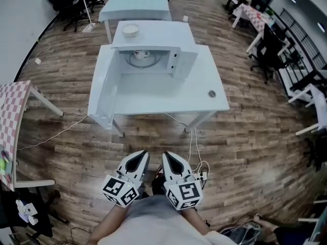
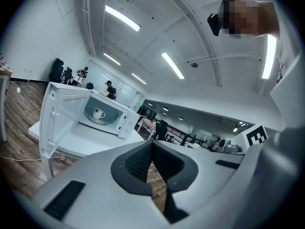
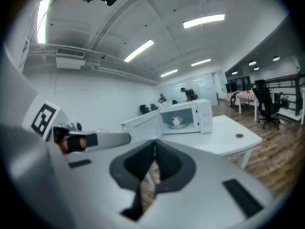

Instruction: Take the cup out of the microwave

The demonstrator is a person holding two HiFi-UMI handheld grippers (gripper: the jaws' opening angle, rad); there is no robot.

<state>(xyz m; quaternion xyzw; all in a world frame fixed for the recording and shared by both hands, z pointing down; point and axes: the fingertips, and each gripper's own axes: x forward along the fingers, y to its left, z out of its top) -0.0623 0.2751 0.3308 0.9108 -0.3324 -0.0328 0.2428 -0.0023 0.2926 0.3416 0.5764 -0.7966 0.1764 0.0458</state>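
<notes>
A white microwave stands on a white table, its door swung wide to the left. Inside it, on the glass turntable, sits a white cup. The cup shows small in the left gripper view, and the cup shows again in the right gripper view. My left gripper and right gripper hang side by side well short of the table, over the wooden floor. Both point towards the microwave. In each gripper view the jaws meet, shut on nothing: left gripper, right gripper.
A white bowl rests on top of the microwave. A small round object lies near the table's right side. Cables trail on the floor before the table. A checkered table stands left, office chairs right.
</notes>
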